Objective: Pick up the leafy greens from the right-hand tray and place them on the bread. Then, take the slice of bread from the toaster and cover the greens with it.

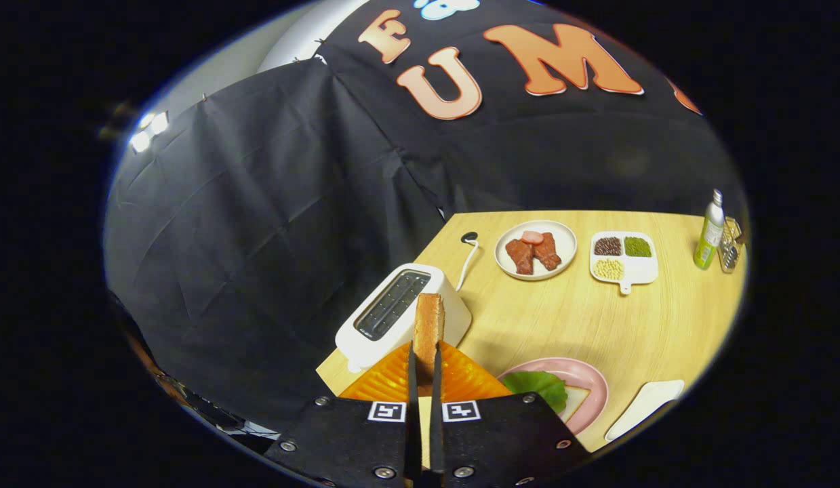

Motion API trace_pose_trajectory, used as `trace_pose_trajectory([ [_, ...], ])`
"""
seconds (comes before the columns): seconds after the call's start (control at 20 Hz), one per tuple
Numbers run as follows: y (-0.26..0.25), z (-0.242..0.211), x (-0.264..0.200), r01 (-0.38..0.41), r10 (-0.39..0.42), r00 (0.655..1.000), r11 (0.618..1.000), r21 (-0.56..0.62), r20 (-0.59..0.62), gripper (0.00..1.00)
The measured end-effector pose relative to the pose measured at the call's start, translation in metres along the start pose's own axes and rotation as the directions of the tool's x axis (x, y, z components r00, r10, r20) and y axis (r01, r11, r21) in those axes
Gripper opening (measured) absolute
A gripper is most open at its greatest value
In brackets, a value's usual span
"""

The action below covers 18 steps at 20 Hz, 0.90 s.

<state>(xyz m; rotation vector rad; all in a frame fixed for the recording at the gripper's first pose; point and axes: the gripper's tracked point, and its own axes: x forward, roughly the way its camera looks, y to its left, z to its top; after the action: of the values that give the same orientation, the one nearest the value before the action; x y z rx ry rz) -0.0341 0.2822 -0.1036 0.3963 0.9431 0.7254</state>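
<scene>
While the gripper (425, 352) pinches it, the bread slice (429, 325) stands upright (edge-on), above the toaster (392, 312).

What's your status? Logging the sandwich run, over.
Gripper shut on bread slice, held edge-up just clear of toaster. Greens already on bread on pink plate. Nothing between slice and plate.

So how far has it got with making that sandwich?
The first half looks done: the leafy greens already lie on the bread on the pink plate. In hand now is the second slice of bread, pinched upright between the fingers of the gripper, just in front of the toaster. Left to do: lay that slice over the greens.
</scene>
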Motion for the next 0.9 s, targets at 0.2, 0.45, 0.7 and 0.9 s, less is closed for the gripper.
trace_pose_trajectory([
  [0.2, -0.026, -0.015, -0.009, 0.013, -0.014, 1.000, 0.999, 0.047, 0.011, 0.05],
  [0.45, -0.054, -0.044, -0.012, 0.033, -0.032, 0.999, 0.996, 0.079, -0.007, 0.05],
  [0.7, -0.072, -0.073, -0.009, 0.036, -0.031, 0.999, 0.993, 0.115, -0.044, 0.05],
  [0.9, -0.090, -0.092, -0.009, 0.057, -0.050, 0.997, 0.989, 0.135, -0.057, 0.05],
])
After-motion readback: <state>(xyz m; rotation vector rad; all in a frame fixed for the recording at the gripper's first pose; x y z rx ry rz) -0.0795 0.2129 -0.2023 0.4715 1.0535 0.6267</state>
